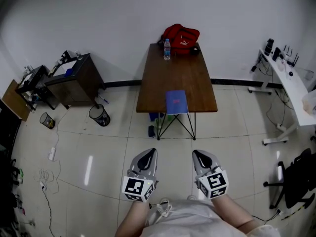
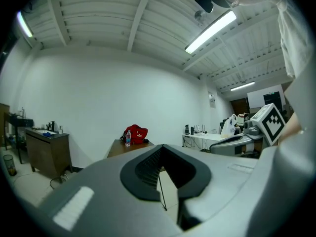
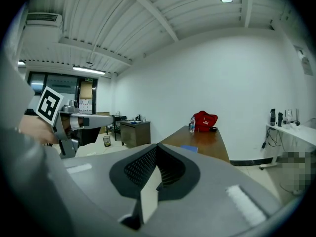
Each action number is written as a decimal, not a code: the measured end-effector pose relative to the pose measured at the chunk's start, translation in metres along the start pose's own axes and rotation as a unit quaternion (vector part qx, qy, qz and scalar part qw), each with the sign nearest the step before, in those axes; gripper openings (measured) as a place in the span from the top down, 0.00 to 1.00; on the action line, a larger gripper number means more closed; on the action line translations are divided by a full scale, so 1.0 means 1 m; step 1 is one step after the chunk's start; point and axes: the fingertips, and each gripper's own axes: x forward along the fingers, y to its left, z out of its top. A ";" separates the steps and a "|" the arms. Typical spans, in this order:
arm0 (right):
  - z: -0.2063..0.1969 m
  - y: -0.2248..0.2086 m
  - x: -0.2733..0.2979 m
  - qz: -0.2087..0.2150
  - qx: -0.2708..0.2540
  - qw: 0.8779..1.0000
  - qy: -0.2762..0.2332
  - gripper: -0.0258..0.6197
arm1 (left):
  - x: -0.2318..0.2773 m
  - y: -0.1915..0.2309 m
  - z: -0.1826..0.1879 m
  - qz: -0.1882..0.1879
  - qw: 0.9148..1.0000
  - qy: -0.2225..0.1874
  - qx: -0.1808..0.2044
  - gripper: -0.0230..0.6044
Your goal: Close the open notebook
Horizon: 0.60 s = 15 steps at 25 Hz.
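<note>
Person is standing well back from the table (image 1: 173, 73), with bare floor between.

Left gripper (image 1: 149, 154) and right gripper (image 1: 198, 154) are hanging side by side at 6 o'clock in the head view, both pointing toward 12. In each gripper view the jaws are sitting closed tip to tip, with nothing between them.

Blue notebook (image 1: 176, 101) is lying at the table's 6 o'clock edge, slightly toward 5, with its near end just overhanging. A blue face is showing upward. From this far I cannot tell whether it is lying open or already folded.

Red bag (image 1: 181, 37) and water bottle (image 1: 167, 49) are sitting at the table's 12 o'clock end, well apart from the notebook.

Step in hand, as I read it: the reach, with no contact made yet.

Next move calls for bringing both grippers to the near table edge. One should be steadying the book while the other is getting a tip under the free cover and swinging it over. Thin cover and overhang could be making the book slide.
</note>
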 end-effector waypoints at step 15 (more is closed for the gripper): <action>-0.012 -0.017 0.002 0.008 0.001 1.000 0.015 0.95 | 0.017 -0.006 -0.015 -0.009 1.000 0.017 -0.006 0.95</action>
